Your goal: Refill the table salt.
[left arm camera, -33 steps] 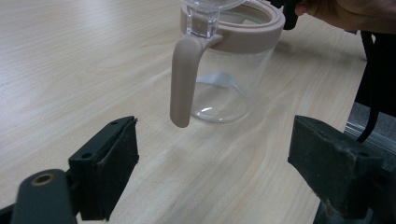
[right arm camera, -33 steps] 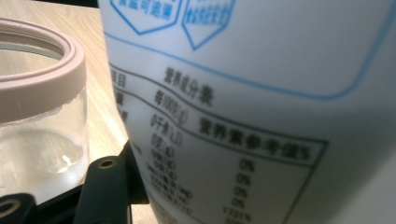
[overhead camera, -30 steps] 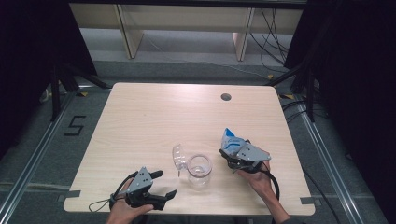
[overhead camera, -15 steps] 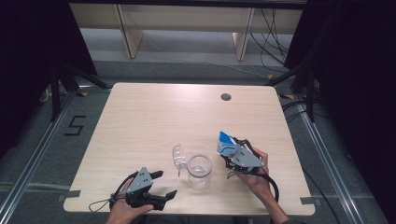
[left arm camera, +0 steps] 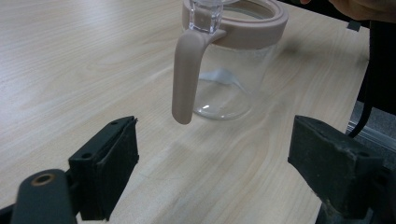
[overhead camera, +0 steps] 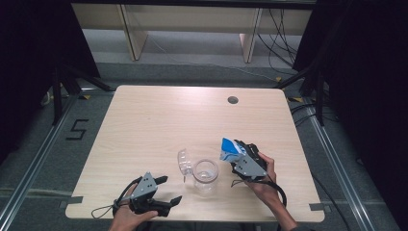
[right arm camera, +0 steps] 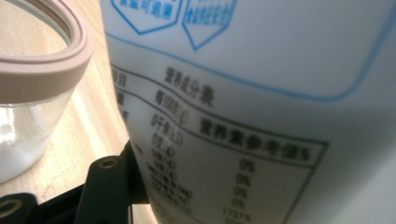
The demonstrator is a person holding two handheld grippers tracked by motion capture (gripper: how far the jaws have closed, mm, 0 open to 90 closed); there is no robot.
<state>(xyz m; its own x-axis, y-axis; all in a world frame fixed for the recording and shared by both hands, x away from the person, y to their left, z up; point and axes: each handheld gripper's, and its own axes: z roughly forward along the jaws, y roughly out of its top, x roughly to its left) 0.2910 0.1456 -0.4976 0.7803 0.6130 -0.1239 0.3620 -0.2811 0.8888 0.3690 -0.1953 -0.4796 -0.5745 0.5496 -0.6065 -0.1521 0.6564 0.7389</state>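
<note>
My right tool [overhead camera: 239,155] clamps the white-and-blue pouch [overhead camera: 229,149], held just right of the glass jar [overhead camera: 205,176] at the desk's [overhead camera: 159,120] near edge. Left tool [overhead camera: 166,190] gapes wide, empty, near-left of the jar's handle [left arm camera: 186,79]. Risk: jar unsteadied, so a tilted pouch may miss the rim [right arm camera: 56,70] and spill.

I'm looking at a clear, glossy glass jar [left arm camera: 233,70] with a matt pinkish plastic rim and handle, standing on my pale, smooth wood-grain table [overhead camera: 159,125]; my white-and-blue pouch [right arm camera: 261,116] is showing smooth printed film.
</note>
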